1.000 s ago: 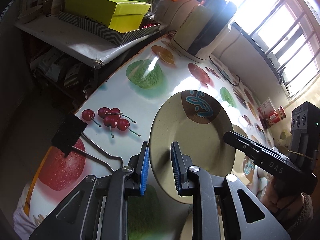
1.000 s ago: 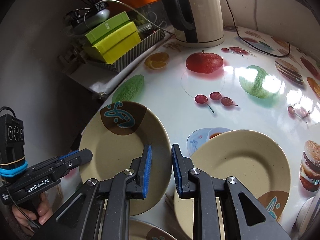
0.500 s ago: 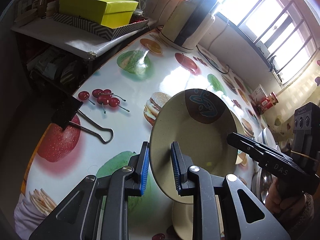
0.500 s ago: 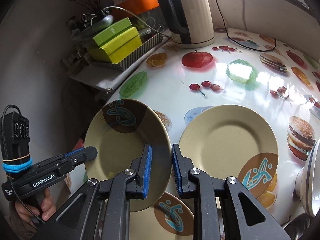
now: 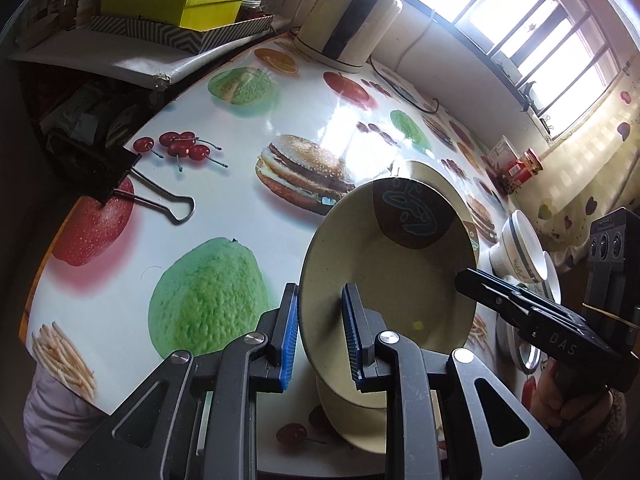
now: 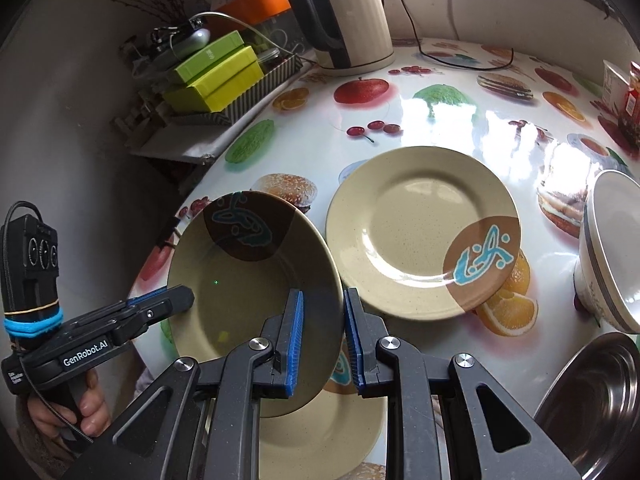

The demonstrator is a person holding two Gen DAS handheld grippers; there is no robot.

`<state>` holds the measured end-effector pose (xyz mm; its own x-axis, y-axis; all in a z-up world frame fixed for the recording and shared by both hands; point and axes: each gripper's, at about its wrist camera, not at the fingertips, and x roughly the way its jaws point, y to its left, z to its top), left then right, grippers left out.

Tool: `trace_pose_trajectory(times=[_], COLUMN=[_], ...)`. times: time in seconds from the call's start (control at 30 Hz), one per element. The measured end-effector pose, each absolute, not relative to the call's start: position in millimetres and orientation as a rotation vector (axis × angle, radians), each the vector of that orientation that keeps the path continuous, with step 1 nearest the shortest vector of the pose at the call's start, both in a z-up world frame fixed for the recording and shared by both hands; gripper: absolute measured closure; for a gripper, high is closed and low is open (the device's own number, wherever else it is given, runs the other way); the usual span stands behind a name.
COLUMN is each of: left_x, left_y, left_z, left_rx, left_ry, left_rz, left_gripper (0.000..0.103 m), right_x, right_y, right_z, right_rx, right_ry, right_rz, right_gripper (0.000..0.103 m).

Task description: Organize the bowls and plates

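A beige plate with a brown patch and blue motif (image 5: 392,264) (image 6: 240,280) is held in the air between both grippers. My left gripper (image 5: 320,332) is shut on its left rim and also shows in the right wrist view (image 6: 176,300). My right gripper (image 6: 320,336) is shut on its right rim and also shows in the left wrist view (image 5: 472,280). A second matching plate (image 6: 420,232) lies flat on the table to the right. A third plate (image 6: 320,440) lies under the held one, partly hidden.
A white bowl (image 6: 612,248) and a steel bowl (image 6: 592,408) stand at the right. A kettle (image 6: 348,12) and green boxes (image 6: 216,76) are at the back. A black binder clip (image 5: 120,184) lies at the table's left edge (image 5: 52,240).
Both grippers have carried the held plate higher and to the right, away from the table's left edge, to a spot above the third plate. The other plates have not moved.
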<state>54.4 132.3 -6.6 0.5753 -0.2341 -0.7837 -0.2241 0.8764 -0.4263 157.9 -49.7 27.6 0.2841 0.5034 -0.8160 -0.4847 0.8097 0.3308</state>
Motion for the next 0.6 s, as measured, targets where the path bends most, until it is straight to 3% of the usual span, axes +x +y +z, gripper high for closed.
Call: trace_pose_trajectory(times=[0.6], left_x=[42], left_y=[106], left_z=[-18], left_rx=[-0.465], left_ry=[1.041], left_rz=[-0.037], left_gripper=[0.081], right_x=[123], right_y=[-83], right_z=[13], right_rx=[0.059], right_ry=[1.149], right_rz=[0.599], right_gripper=[0.083])
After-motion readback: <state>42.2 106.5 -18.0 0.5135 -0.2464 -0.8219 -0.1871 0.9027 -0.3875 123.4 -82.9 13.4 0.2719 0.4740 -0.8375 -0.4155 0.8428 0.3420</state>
